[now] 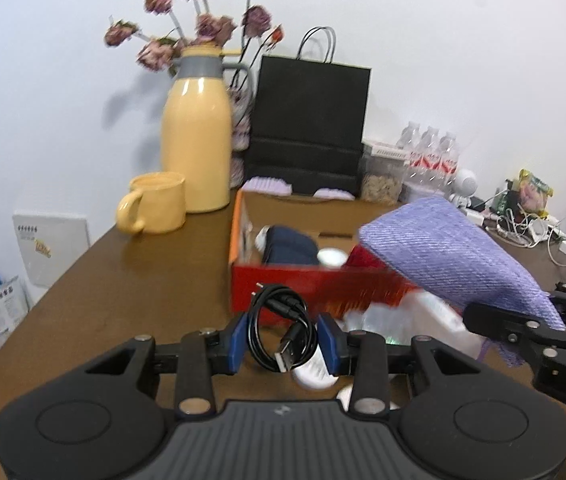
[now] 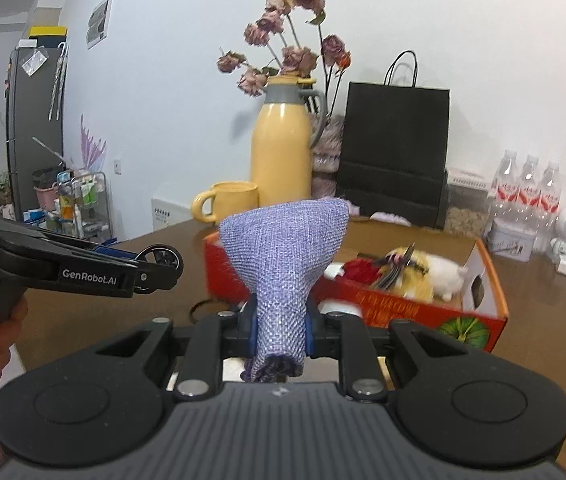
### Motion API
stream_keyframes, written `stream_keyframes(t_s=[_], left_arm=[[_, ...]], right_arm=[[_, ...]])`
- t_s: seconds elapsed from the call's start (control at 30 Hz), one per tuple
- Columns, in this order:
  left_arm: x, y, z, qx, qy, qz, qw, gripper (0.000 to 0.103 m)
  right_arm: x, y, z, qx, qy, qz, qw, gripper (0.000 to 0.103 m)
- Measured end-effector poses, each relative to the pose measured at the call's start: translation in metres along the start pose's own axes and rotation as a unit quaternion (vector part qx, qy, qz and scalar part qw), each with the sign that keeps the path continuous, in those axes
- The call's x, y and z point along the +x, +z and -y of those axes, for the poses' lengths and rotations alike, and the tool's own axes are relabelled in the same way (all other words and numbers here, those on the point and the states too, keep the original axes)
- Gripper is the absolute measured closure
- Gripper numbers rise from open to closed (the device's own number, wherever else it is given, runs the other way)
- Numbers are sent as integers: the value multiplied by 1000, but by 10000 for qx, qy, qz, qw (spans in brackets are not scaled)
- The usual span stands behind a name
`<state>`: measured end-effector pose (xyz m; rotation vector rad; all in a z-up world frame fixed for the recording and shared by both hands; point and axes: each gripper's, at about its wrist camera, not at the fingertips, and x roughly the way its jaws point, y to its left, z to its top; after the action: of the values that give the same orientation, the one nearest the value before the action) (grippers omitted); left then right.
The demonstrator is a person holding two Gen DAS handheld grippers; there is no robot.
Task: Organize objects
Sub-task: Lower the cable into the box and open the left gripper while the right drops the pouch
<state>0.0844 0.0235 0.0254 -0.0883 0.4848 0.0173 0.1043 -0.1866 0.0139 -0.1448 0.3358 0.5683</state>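
**Purple woven pouch and black cable, each held above the desk**

Purple woven pouch (image 2: 283, 264) is clamped at its neck by the right gripper (image 2: 281, 332), its body fanning out ahead of the fingers. The left gripper (image 1: 283, 344) is clenched on a coiled black USB cable (image 1: 283, 330), its blue pads (image 1: 329, 344) pressing the coil from both sides. Ahead of both grippers, on the brown desk (image 1: 143, 272), stands an open orange box (image 2: 423, 308) holding assorted items. Beyond the box stand a yellow jug (image 1: 197, 136) and yellow mug (image 1: 155, 208).
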Motion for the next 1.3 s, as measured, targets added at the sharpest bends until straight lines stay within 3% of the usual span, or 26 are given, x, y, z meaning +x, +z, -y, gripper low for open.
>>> stream_keyframes(t_s=[0.63,1.0,1.3], left_arm=[[85,73,27,183,-193,216,9994,67],[137,97,30,122,-187,120,9997,67],[171,96,28,142,-244,-19,9996,67]], right_arm=[[87,39,50,17,-221,-48,9997,82],[138,46,71,73,-222,-359,9991,82],[163,40,84,89,-149,-600,9980,80]])
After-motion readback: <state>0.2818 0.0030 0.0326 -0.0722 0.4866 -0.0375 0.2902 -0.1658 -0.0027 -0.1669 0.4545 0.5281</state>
